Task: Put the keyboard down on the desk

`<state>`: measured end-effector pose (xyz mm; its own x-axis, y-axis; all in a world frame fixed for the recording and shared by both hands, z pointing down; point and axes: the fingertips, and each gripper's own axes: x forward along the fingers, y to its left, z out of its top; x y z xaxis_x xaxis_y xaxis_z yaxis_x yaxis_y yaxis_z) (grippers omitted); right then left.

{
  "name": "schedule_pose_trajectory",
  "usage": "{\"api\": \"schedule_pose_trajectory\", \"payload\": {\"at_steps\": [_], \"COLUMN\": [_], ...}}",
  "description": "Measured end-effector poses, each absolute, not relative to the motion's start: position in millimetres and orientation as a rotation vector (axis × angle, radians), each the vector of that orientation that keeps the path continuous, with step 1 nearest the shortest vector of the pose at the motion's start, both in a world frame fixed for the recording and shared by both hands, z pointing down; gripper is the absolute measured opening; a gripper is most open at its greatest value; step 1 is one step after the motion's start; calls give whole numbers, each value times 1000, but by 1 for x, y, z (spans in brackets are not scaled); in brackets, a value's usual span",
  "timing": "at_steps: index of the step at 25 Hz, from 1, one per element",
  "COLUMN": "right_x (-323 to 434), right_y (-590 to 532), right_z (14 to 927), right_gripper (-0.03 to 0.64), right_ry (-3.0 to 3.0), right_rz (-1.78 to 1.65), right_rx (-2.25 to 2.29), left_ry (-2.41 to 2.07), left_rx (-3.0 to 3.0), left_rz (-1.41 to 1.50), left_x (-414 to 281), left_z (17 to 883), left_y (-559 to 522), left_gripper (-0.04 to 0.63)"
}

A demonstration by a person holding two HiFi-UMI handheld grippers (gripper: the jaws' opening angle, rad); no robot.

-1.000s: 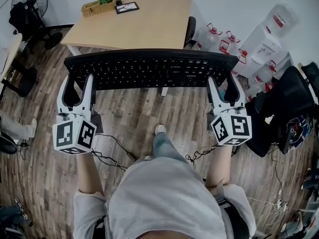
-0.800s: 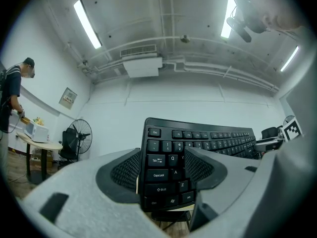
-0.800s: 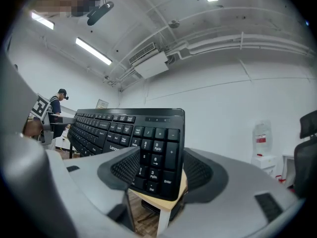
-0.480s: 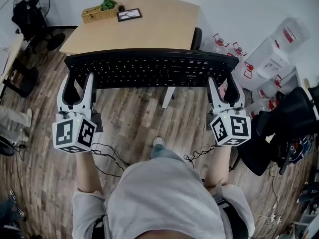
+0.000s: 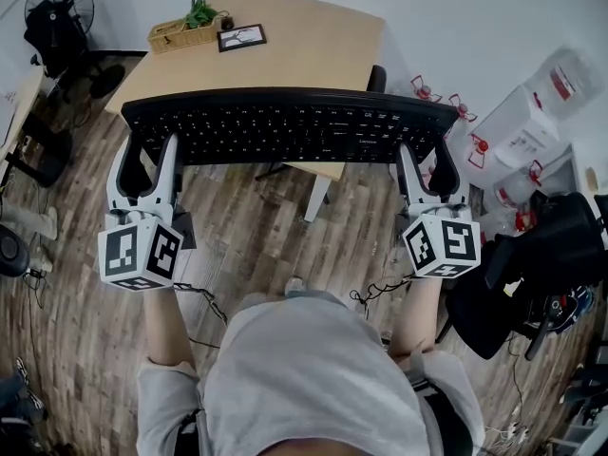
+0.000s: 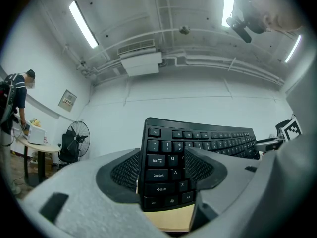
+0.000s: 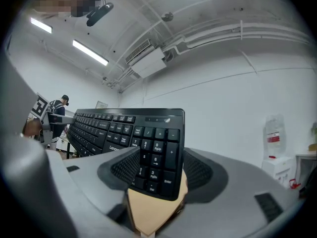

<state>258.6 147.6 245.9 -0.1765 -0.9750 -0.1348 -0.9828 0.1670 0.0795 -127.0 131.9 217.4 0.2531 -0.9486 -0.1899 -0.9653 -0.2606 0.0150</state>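
Note:
A long black keyboard point(image 5: 290, 127) hangs level in the air over the near edge of a light wooden desk point(image 5: 313, 50). My left gripper point(image 5: 144, 152) is shut on the keyboard's left end point(image 6: 166, 170), its jaws pressing either side of the letter keys. At the other end my right gripper point(image 5: 425, 160) is shut on the number-pad point(image 7: 156, 157). Tan desk wood point(image 7: 151, 207) shows just under the keyboard between the right jaws. The keyboard does not touch the desk.
On the desk's far left stand a wicker basket with a green plant point(image 5: 185, 27) and a small framed picture point(image 5: 241, 37). A floor fan point(image 5: 57, 17) is at the left, water bottles point(image 5: 494, 136) and dark bags point(image 5: 532, 264) at the right. A person point(image 6: 15, 103) stands far left.
The desk has drawn closer under the keyboard as the person stepped forward; the keyboard now overlaps the desk's near edge. Both grippers keep the same hold.

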Motion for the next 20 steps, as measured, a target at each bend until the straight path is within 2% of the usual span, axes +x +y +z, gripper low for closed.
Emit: {"api": "schedule_pose_trajectory", "payload": {"at_steps": [13, 20], "right_x": [274, 279], "right_y": [119, 45], "right_z": [262, 249], "right_gripper": [249, 249], "right_ry": [2349, 2331], "right_rz": [222, 170], "right_rx": [-2000, -2060], "left_ry": [1835, 1811], "left_rx": [-2416, -2471], "left_rz": [244, 204], "left_x": [-111, -106], "left_z": [235, 219], "left_y": [99, 11], "left_gripper": [273, 273]}}
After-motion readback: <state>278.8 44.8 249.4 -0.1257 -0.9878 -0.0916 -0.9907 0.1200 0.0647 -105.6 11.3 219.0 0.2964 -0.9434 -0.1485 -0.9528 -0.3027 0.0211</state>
